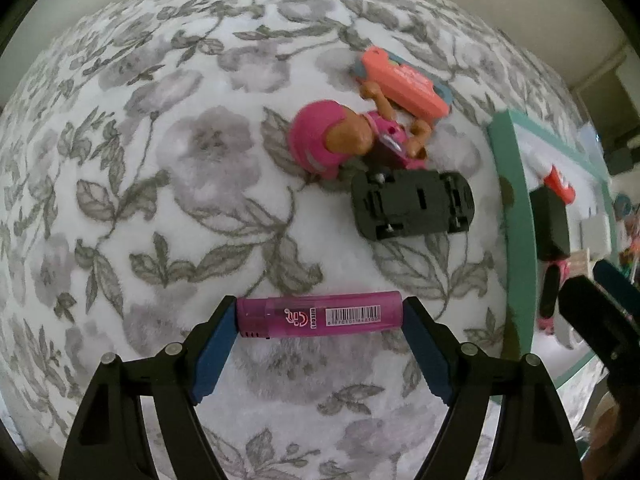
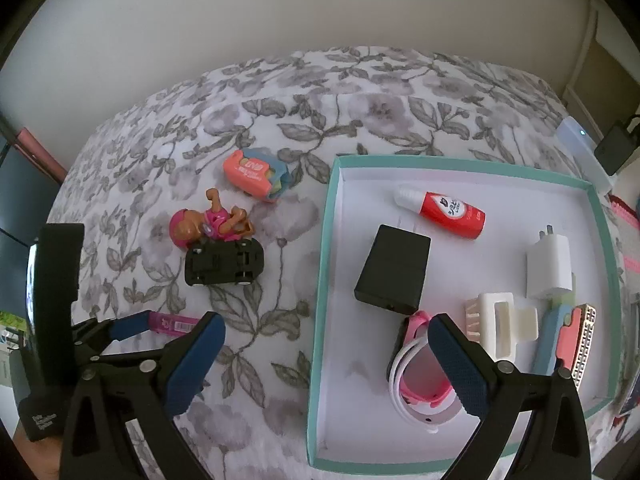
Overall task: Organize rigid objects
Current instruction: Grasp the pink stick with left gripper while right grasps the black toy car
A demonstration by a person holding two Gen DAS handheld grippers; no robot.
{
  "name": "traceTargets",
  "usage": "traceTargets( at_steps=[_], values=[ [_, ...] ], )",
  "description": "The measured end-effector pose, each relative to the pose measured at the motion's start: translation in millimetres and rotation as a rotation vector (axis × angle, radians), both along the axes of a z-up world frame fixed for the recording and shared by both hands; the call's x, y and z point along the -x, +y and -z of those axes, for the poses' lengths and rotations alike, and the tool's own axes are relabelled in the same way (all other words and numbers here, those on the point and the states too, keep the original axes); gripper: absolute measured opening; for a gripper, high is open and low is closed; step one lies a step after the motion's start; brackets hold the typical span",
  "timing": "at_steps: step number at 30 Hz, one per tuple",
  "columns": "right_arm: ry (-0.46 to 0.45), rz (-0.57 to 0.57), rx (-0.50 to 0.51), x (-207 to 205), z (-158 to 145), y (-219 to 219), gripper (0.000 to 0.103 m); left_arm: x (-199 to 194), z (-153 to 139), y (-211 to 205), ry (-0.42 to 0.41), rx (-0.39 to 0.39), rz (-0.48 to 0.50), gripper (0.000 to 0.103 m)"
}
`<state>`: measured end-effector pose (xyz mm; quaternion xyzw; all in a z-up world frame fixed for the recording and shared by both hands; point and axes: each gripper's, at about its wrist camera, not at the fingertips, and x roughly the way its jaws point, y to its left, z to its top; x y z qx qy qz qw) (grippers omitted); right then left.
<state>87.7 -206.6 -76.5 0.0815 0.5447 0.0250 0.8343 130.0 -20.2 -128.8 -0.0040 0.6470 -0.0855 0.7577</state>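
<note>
A pink lighter (image 1: 320, 316) lies crosswise on the flowered blanket, and the blue pads of my left gripper (image 1: 320, 306) touch both of its ends. In the right wrist view the lighter (image 2: 172, 323) shows at the left, between those fingers. My right gripper (image 2: 324, 344) stands open over the left rim of the teal tray (image 2: 326, 240), with nothing between its fingers. A doll in pink (image 1: 332, 140), an upturned black toy car (image 1: 412, 208) and a coral case (image 1: 404, 82) lie loose on the blanket beyond the lighter.
The tray holds a black box (image 2: 394, 272), a red-and-white bottle (image 2: 444, 210), a white charger (image 2: 550, 264), a white hair clip (image 2: 500, 324), a pink watch (image 2: 416, 376) and a comb-like piece (image 2: 580, 344). A wall lies beyond the blanket.
</note>
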Motion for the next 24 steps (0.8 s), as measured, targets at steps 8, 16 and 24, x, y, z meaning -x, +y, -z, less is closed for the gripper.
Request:
traceTargets(
  at_steps=[8,16,24],
  values=[
    [-0.044,-0.045,-0.019,-10,-6,18,0.103,-14,-20,46,-0.078,-0.01,-0.149,0.082],
    [-0.036,-0.104,-0.015,-24,4,48,0.103,-23,-32,99,-0.129,0.015,-0.34,0.082],
    [-0.005,-0.134,0.015,-42,23,75,0.102,-26,-38,115,-0.149,0.049,-0.392,0.082]
  ],
)
